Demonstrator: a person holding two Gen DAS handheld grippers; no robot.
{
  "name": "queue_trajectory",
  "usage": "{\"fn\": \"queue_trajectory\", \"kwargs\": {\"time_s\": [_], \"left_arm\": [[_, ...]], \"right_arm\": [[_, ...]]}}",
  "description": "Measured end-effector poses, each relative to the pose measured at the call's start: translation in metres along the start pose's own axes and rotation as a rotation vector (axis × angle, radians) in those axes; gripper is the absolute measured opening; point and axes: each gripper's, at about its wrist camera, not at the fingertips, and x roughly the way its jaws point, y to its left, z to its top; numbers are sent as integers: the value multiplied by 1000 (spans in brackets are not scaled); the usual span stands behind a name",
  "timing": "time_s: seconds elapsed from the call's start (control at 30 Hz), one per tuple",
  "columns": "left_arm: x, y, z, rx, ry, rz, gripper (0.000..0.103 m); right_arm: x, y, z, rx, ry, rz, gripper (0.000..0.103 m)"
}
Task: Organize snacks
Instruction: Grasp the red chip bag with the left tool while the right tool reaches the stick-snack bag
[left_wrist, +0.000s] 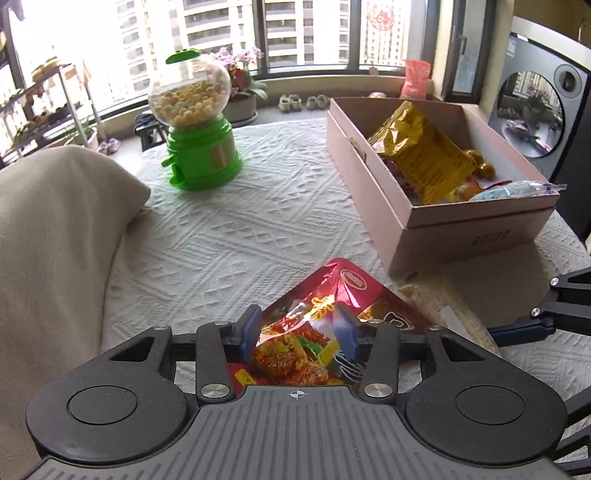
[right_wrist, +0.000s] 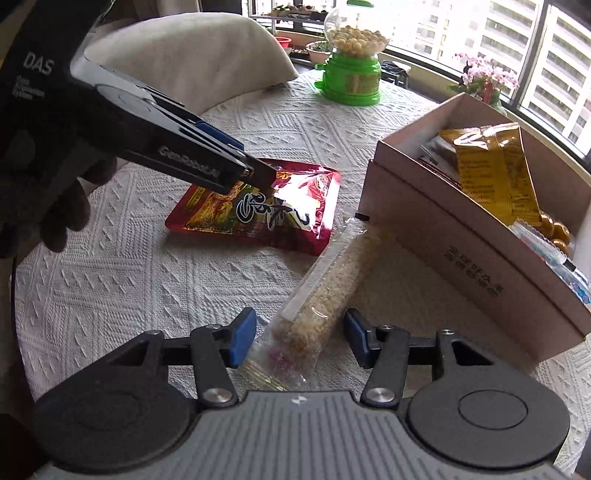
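A red snack packet (left_wrist: 314, 325) lies flat on the white tablecloth; it also shows in the right wrist view (right_wrist: 266, 210). My left gripper (left_wrist: 299, 334) is open, its blue fingers straddling the packet's near part; in the right wrist view its tip (right_wrist: 264, 177) rests down on the packet. A long clear packet of pale crumbly snack (right_wrist: 325, 291) lies beside the pink box. My right gripper (right_wrist: 299, 339) is open, its fingers either side of that packet's near end. The open pink cardboard box (left_wrist: 461, 221) holds a yellow packet (left_wrist: 421, 155) and other snacks.
A green candy dispenser with a clear globe (left_wrist: 195, 122) stands at the far side of the table. A beige cushioned chair back (left_wrist: 55, 240) rises on the left. Windows, potted flowers (left_wrist: 243, 74) and a dark appliance (left_wrist: 535, 110) lie beyond the table.
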Motion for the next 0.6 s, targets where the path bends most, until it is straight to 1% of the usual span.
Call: {"fn": "queue_trajectory", "kwargs": {"time_s": [0.1,0.2,0.27,0.3,0.33,0.37,0.43,0.5,0.57,0.6], "left_arm": [[-1,-6,1,36,30,-13,49],[1,-6,3,22,52,-32,49],[6,-2,7,-17,71,-47,49],[9,1,10,-37,84,-53,51],[12,3,13,-52,96,-58,52],[16,5,17,-66,112,-68,52],[24,11,27,-81,157,-97,51],[31,20,34,-126,204,-137,50],[35,30,33,-178,220,-181,49],[35,34,28,-215,210,-196,49]], "right_arm": [[2,-1,3,-4,17,3,55],[7,-2,6,-27,16,7,59],[9,-4,7,-47,3,7,63],[10,-6,7,-60,-4,4,67],[12,-8,7,-70,-14,-3,74],[14,-12,8,-73,-26,-6,76],[19,-22,14,-65,-33,17,77],[24,-29,26,-53,-8,16,77],[27,-34,35,-49,30,55,78],[27,-34,35,-83,30,66,77]]}}
